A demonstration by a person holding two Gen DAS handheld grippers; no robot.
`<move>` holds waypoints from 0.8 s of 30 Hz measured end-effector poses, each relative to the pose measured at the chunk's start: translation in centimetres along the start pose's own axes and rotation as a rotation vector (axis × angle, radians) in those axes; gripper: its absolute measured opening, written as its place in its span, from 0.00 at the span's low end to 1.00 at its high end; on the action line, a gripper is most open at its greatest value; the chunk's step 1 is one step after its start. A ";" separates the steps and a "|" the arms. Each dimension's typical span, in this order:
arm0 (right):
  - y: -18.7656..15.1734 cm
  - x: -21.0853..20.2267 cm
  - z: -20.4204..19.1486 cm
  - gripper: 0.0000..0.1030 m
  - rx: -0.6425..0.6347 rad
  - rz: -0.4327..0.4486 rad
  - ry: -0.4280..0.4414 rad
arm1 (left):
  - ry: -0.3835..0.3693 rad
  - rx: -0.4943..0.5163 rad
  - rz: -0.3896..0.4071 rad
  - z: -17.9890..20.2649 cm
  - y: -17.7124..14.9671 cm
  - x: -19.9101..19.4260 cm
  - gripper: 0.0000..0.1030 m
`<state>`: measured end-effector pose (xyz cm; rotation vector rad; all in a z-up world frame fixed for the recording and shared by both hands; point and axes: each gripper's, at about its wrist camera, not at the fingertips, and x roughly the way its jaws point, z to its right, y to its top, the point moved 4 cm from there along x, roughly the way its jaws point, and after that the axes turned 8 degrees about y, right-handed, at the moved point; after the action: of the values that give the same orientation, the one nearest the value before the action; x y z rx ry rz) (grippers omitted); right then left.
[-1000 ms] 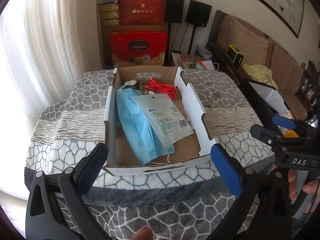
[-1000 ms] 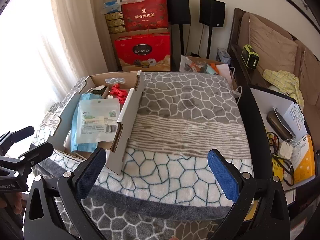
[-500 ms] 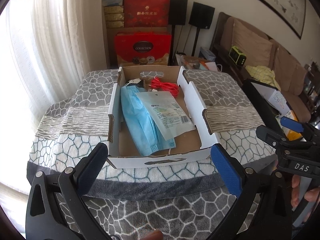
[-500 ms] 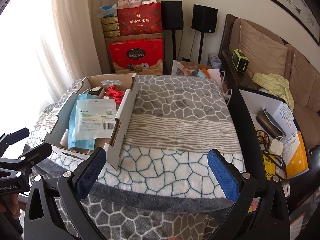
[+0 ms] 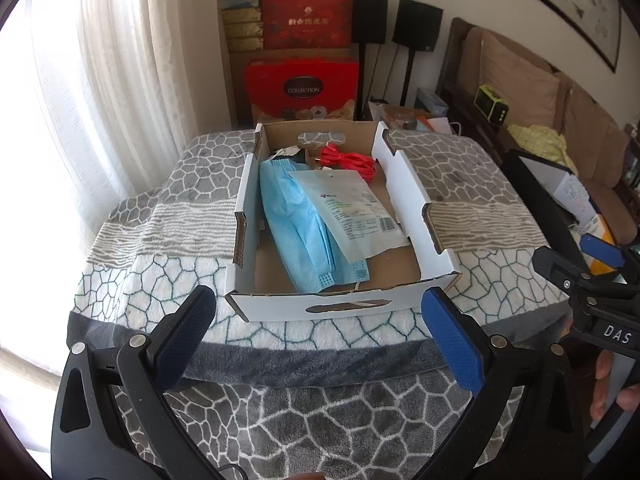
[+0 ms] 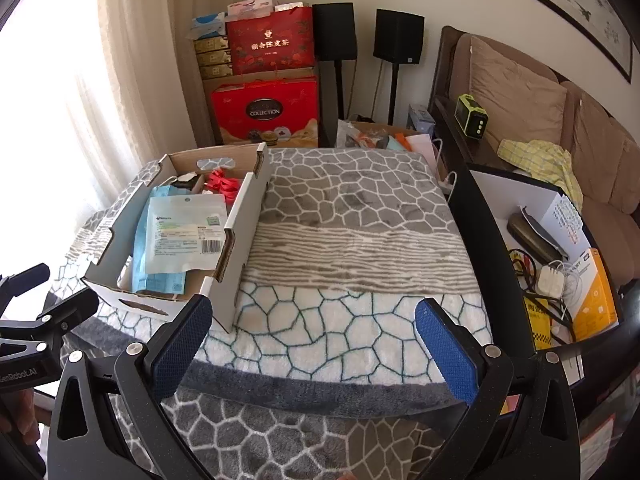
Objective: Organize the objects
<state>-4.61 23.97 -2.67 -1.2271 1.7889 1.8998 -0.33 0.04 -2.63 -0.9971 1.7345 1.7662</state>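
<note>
The cardboard box (image 5: 404, 184) at our 12 o'clock could skid on the blanket (image 5: 280, 408) if either wide-open, empty gripper, left (image 5: 320, 332) or right (image 6: 312, 340), nudges it.

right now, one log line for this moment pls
left gripper: open, empty, facing cardboard box | right gripper: open, empty, over blanket | box: blue masks, white pouch, red cable

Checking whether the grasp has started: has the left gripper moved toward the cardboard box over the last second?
No: the left gripper has backed away. The cardboard box sits higher and smaller between its open fingers, its near wall earlier level with the fingertips.
</note>
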 end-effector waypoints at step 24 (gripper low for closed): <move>-0.1 0.3 -0.1 0.99 0.008 -0.004 -0.005 | 0.000 0.002 0.000 0.3 0.1 0.2 1.00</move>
<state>-4.62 23.77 -2.95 -1.2213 1.7876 1.8905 -0.55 0.25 -2.77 -0.9959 1.7363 1.7642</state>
